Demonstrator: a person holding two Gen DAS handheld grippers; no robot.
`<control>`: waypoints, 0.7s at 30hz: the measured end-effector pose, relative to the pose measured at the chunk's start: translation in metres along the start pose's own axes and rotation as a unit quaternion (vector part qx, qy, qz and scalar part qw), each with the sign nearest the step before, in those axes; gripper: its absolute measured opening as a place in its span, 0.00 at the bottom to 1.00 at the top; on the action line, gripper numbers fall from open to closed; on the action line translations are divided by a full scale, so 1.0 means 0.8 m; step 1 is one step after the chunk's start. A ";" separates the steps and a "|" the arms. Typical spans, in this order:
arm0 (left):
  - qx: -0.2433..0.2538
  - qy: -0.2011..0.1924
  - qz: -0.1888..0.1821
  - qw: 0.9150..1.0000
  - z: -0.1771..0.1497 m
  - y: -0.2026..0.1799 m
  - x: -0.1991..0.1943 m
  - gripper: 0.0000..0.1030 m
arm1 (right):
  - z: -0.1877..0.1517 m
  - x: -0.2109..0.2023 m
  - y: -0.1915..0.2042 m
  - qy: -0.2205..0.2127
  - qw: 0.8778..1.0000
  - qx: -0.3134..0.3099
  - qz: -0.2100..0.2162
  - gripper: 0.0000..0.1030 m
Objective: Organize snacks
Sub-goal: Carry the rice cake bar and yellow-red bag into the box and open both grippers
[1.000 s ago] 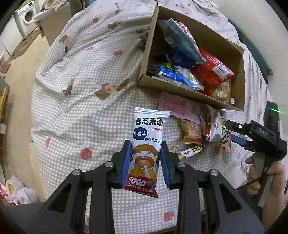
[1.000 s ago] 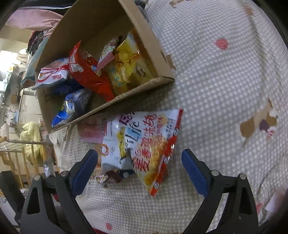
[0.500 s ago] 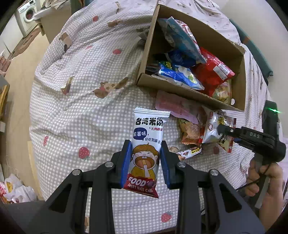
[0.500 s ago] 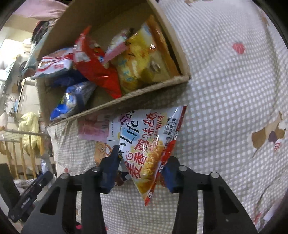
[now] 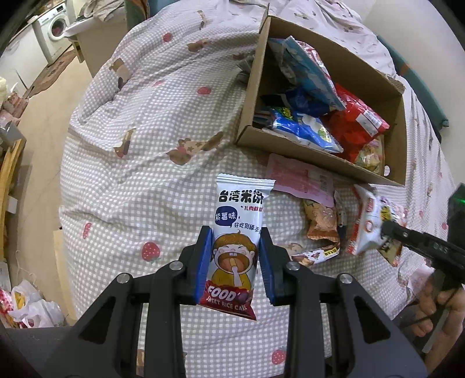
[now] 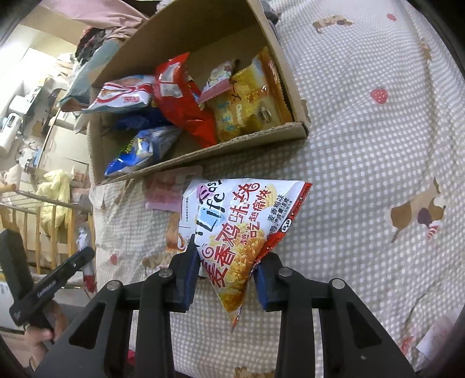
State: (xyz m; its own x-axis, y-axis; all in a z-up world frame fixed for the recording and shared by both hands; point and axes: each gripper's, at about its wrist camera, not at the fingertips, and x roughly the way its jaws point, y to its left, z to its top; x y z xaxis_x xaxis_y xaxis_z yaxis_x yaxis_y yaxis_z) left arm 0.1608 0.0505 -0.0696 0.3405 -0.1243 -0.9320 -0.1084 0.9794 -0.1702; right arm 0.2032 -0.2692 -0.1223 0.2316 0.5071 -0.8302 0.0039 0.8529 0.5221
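Note:
My left gripper [image 5: 234, 232] is shut on a white rice-cake packet [image 5: 242, 203] with a cartoon face, held upright above the checkered quilt. In the right wrist view my right gripper [image 6: 226, 256] has its jaws closing on a white-and-red chicken-flavour snack bag [image 6: 238, 209]; both pads press its lower corner and the bag hangs lifted off the quilt. The same bag [image 5: 369, 221] shows at the right of the left wrist view. Just beyond stands an open cardboard box [image 6: 232, 145] holding several snack bags, among them a red one [image 6: 180, 99] and a yellow one [image 6: 247, 110].
A pink packet [image 5: 299, 176], an orange-brown packet [image 5: 321, 224] and a small bar [image 5: 316, 254] lie loose on the quilt [image 5: 145, 174] in front of the box [image 5: 290, 142]. The bed edge drops to the floor at left, with a washing machine [image 5: 55, 26] beyond.
My right gripper closed from wide open onto the chicken-flavour bag and lifted it off the quilt. The left gripper and its rice-cake packet stayed put.

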 end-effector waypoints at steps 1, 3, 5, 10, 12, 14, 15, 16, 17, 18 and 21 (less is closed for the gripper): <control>-0.001 -0.002 0.002 1.000 -0.001 0.001 0.000 0.27 | -0.002 -0.005 0.002 -0.002 1.000 -0.007 -0.001 0.33; 0.000 -0.004 0.006 1.000 -0.001 0.001 0.000 0.27 | -0.007 -0.016 0.003 -0.007 1.000 -0.021 -0.001 0.33; 0.003 -0.007 0.013 1.000 -0.002 0.000 0.000 0.27 | -0.009 -0.019 0.006 -0.008 1.000 -0.021 0.004 0.33; 0.008 -0.009 0.030 0.999 -0.004 0.000 0.004 0.27 | -0.025 -0.029 0.012 -0.010 0.999 -0.024 0.020 0.33; 0.009 -0.011 0.035 0.999 -0.004 0.000 0.005 0.27 | -0.030 -0.033 0.016 -0.010 0.999 -0.031 0.030 0.33; 0.008 -0.015 0.037 0.999 -0.004 0.001 0.003 0.27 | -0.036 -0.038 0.022 -0.012 0.998 -0.041 0.040 0.33; 0.008 -0.017 0.039 0.999 -0.004 0.002 0.003 0.27 | -0.039 -0.041 0.026 -0.015 0.998 -0.047 0.045 0.33; 0.008 -0.020 0.041 0.999 -0.004 0.002 0.001 0.27 | -0.042 -0.043 0.030 -0.017 0.997 -0.051 0.050 0.33; 0.008 -0.024 0.043 0.999 -0.004 0.003 -0.001 0.27 | -0.044 -0.047 0.034 -0.022 0.997 -0.055 0.059 0.33; 0.008 -0.026 0.044 0.999 -0.003 0.003 -0.002 0.27 | -0.046 -0.050 0.037 -0.027 0.996 -0.057 0.067 0.33; 0.002 -0.031 0.044 0.999 -0.003 0.006 -0.006 0.27 | -0.046 -0.059 0.044 -0.042 0.993 -0.062 0.086 0.33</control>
State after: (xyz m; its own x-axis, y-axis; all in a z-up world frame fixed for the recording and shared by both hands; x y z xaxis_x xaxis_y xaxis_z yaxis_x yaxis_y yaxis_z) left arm 0.1566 0.0551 -0.0668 0.3865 -0.0276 -0.9219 -0.1377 0.9866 -0.0873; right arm 0.1567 -0.2584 -0.0715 0.2983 0.6394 -0.7086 -0.1607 0.7655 0.6231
